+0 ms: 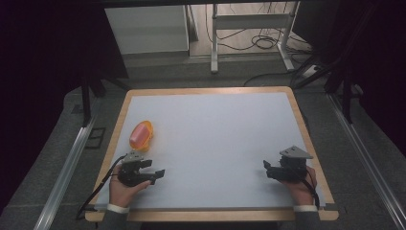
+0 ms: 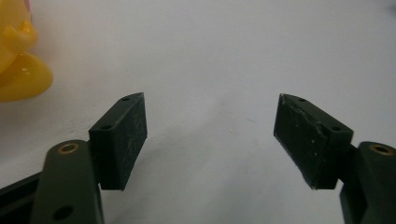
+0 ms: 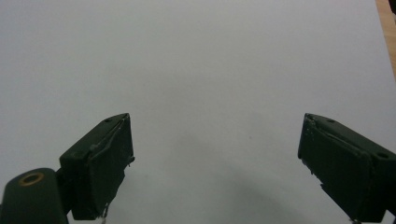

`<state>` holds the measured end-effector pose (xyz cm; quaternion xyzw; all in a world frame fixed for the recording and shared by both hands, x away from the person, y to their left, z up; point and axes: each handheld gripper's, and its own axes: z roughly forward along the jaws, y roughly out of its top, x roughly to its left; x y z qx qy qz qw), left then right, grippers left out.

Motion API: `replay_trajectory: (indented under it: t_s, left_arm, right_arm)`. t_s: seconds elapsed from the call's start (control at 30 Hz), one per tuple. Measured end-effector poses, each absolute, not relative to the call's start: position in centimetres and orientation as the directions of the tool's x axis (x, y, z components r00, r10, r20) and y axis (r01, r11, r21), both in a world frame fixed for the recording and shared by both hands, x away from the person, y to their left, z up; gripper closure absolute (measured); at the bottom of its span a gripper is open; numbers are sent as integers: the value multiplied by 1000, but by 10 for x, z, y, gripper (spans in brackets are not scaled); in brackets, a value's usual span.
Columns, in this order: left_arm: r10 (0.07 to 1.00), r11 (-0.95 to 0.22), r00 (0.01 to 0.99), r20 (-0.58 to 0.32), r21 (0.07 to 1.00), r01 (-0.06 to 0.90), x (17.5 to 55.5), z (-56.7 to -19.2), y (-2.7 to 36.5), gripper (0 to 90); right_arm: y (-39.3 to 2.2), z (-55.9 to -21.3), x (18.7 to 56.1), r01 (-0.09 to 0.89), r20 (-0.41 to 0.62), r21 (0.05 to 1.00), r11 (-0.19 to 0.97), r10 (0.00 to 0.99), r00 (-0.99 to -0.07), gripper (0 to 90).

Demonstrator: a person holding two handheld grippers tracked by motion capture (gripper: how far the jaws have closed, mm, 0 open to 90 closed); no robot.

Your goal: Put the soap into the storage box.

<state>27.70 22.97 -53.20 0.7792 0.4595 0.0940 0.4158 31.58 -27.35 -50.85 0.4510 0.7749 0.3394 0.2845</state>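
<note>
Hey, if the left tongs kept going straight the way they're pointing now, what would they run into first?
Probably nothing on the way. The left tongs are open and look along bare white table mat. The yellow object sits off to the side of that line. In the high view they aim across the mat, roughly toward the right tongs.

In my left gripper view, the yellow object (image 2: pixel 18 65) is cut off by the left and top edges; its full shape cannot be determined. In the high view it is too small to identify. There, my hands cover the rear of my left tongs (image 1: pixel 157 174) and right tongs (image 1: pixel 266 168).
</note>
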Motion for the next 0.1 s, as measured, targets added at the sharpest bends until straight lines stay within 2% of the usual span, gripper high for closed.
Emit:
replay_trajectory:
  t_s: [0.1]
  left_arm:
    - [795, -230, 557, -239, 731, 642, 277, -532, 230, 267]
  right_arm:
    - [-267, -506, 315, 488, -135, 791, 368, 885, -446, 101]
